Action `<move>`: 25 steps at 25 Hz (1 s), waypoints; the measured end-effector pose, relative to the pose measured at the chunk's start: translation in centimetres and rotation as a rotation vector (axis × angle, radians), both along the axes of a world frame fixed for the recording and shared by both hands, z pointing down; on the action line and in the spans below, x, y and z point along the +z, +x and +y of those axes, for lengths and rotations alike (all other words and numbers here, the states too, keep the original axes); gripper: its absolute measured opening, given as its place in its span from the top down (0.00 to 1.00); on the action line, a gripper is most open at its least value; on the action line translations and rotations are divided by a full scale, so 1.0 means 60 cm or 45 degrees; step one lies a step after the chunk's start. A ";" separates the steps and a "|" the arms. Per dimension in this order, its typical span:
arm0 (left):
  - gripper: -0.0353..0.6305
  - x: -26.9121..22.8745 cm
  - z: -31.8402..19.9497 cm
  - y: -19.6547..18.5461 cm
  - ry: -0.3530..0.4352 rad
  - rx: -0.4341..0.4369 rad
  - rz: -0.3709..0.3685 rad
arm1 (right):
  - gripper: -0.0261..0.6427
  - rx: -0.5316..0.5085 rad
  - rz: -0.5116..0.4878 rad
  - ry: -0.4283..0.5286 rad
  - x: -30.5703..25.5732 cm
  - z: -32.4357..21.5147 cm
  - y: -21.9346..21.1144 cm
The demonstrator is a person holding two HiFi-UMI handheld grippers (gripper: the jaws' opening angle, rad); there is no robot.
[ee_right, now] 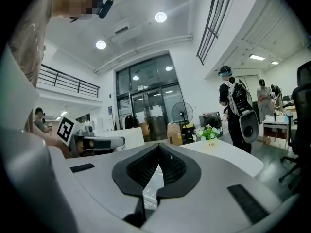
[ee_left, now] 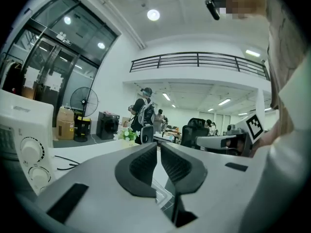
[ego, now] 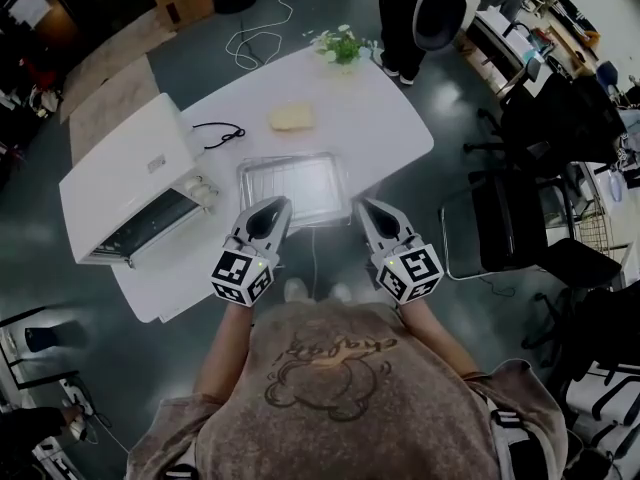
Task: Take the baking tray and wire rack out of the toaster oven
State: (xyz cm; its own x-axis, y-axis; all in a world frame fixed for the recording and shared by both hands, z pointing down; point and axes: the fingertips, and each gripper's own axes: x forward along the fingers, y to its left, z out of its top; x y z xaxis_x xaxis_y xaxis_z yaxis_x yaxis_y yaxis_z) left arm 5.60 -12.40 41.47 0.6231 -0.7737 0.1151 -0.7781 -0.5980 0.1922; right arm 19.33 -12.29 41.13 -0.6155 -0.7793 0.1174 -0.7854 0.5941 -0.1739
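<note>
silver baking tray (ego: 293, 188) lies flat on white table (ego: 390, 118), outside white toaster oven (ego: 130, 173), just right of its open door. left gripper (ego: 277, 204) points at tray's near left corner, jaws closed tip to tip, nothing between them. right gripper (ego: 367, 206) points at near right corner, jaws pressed together, empty. contact with tray: cannot tell.

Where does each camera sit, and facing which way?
Head view: on the head, looking steeply down at table, tray, oven; chest, arms, left tongs, right tongs show.
Left gripper view: on left tongs, facing level across table; right tongs at right.
Right gripper view: on right tongs, facing likewise; left tongs at left.
Both gripper views share the plant.
</note>
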 end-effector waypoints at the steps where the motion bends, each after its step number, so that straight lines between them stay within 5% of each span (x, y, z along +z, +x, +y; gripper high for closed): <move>1: 0.92 0.004 -0.001 -0.003 -0.002 -0.010 -0.003 | 0.96 0.003 0.007 -0.007 0.006 -0.001 0.001; 25: 0.94 0.063 -0.010 -0.023 -0.099 -0.170 0.080 | 0.96 0.057 -0.029 -0.108 0.068 -0.014 0.003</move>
State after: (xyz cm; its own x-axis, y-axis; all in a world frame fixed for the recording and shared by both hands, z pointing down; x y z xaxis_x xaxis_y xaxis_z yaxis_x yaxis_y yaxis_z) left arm 4.24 -13.02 45.23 0.5233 -0.8402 0.1419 -0.8345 -0.4716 0.2848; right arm 19.51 -13.12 45.21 -0.5834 -0.7941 0.1704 -0.8061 0.5407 -0.2405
